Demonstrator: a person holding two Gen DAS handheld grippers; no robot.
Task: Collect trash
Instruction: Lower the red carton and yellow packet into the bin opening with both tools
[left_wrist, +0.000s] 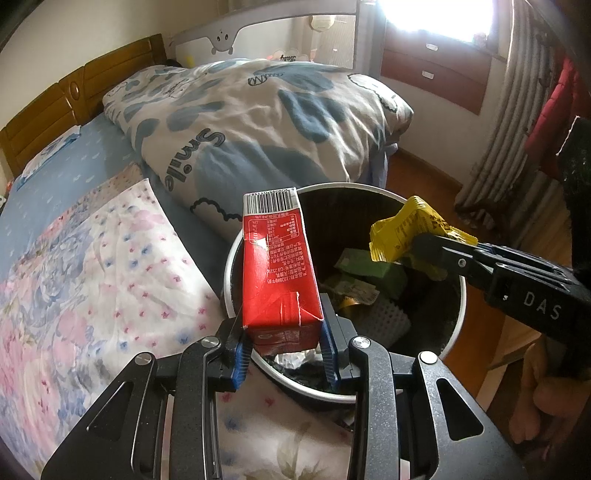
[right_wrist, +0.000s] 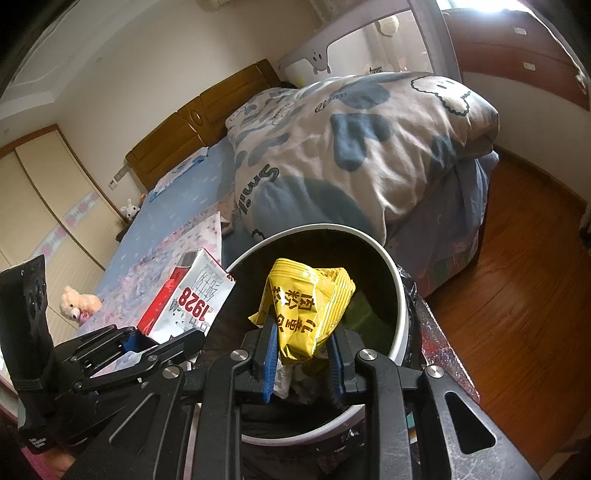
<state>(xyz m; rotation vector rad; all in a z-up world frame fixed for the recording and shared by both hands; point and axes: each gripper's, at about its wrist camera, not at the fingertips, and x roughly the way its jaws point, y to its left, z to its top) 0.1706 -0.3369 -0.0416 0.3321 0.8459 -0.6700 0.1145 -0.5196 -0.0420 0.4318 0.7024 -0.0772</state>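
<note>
From the left wrist, the left claw (left_wrist: 284, 354) grips a red rectangular drink carton (left_wrist: 277, 266) above the round white-rimmed trash bin (left_wrist: 231, 258), beside a bed with a blue sheet (left_wrist: 92, 162) and a patterned duvet (left_wrist: 258, 110).

From the right wrist, the right claw (right_wrist: 303, 365) clamps a crumpled yellow snack wrapper (right_wrist: 306, 310) over that bin (right_wrist: 400, 291); wooden floor (right_wrist: 517, 295) lies to the right.

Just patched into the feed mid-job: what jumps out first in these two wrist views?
Two bright bits of trash are poised over the white-rimmed bin beside the bed: the left gripper clamps a red carton at the bin's near-left rim, and the right gripper pinches a crumpled yellow wrapper above the opening. Behind them, a bulky blue-and-white "Smile" duvet is heaped on the bed.
</note>
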